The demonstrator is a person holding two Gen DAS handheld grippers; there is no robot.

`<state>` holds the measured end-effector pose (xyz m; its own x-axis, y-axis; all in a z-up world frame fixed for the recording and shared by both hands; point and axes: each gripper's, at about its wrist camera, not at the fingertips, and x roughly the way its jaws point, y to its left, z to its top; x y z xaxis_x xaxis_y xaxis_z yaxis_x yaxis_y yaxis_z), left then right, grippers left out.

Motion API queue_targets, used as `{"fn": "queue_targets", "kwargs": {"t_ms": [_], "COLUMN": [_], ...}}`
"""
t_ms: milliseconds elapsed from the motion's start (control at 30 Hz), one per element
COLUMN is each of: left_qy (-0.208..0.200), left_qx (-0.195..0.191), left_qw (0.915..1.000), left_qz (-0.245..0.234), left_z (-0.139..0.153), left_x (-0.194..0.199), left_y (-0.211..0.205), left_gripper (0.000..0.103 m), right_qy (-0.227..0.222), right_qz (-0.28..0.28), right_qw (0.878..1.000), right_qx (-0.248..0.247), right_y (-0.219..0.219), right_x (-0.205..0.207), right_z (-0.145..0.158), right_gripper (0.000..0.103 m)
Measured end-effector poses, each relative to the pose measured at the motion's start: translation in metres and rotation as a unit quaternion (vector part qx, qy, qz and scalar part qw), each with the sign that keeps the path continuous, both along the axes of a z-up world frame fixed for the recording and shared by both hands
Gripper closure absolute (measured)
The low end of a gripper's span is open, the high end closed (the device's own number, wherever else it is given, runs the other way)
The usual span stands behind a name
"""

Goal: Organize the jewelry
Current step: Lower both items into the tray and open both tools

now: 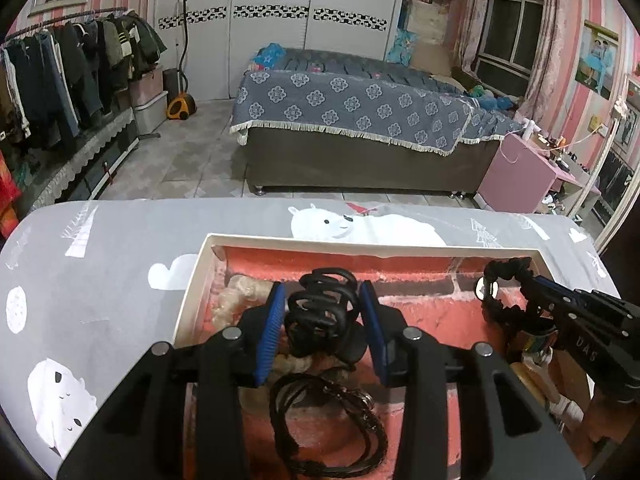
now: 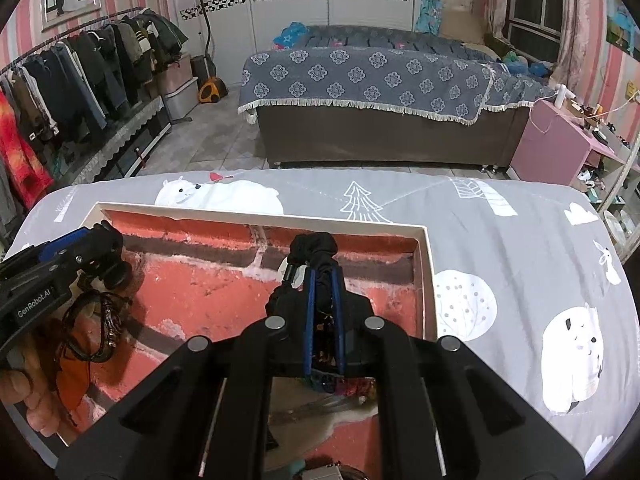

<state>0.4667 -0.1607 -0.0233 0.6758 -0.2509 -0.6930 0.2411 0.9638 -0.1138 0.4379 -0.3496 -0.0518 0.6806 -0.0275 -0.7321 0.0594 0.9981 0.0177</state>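
Note:
A shallow white-rimmed box [image 1: 192,280] with a red brick-pattern lining lies on the grey table; it also shows in the right wrist view [image 2: 428,272]. My left gripper [image 1: 322,312] is shut on a black claw hair clip [image 1: 320,312] inside the box, at its left side. A black cord necklace [image 1: 332,428] and a pale bead bracelet [image 1: 236,300] lie under it. My right gripper [image 2: 322,280] is shut on a black fabric scrunchie [image 2: 316,248] over the box's right part. The scrunchie [image 1: 500,280] and right gripper [image 1: 524,284] also show in the left wrist view.
The table wears a grey cloth [image 2: 520,280] with white bears and trees. More small items [image 2: 340,384] lie at the box's near end. Beyond the table stand a bed [image 1: 360,128], a clothes rack [image 1: 60,80] at left and a pink cabinet [image 1: 520,172] at right.

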Motion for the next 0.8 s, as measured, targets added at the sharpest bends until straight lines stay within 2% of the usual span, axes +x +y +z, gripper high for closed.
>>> {"fn": "queue_targets", "kwargs": {"t_ms": [67,233,300,667,800], "left_qy": [0.000,0.003,0.002,0.003,0.004], "left_qx": [0.001,0.002,0.003,0.004,0.000], "left_qw": [1.0000,1.0000,1.0000,0.9999,0.9999], "left_qz": [0.003,0.006,0.006,0.014,0.011], "left_z": [-0.0006,-0.0018,-0.0022,-0.0033,-0.0039], "left_x": [-0.0005,-0.0004,-0.0002,-0.0010,-0.0017], "left_y": [0.0020,0.0033,0.0018,0.0046,0.0037], "left_gripper": [0.055,0.054,0.045,0.041,0.038], "right_qy": [0.004,0.008,0.009,0.006,0.001], "right_qz": [0.000,-0.002,-0.003,-0.010,-0.012], "right_qw": [1.000,1.000,1.000,1.000,1.000], "right_qx": [-0.001,0.001,0.001,0.007,0.008], "right_y": [-0.0001,-0.0009,-0.0007,-0.0049,-0.0046], "right_x": [-0.0001,0.0012,0.0005,-0.0012,-0.0026], "right_z": [-0.0024,-0.0023,-0.0028,-0.0020,0.0009], "right_gripper": [0.092,0.092,0.091,0.090,0.082]}}
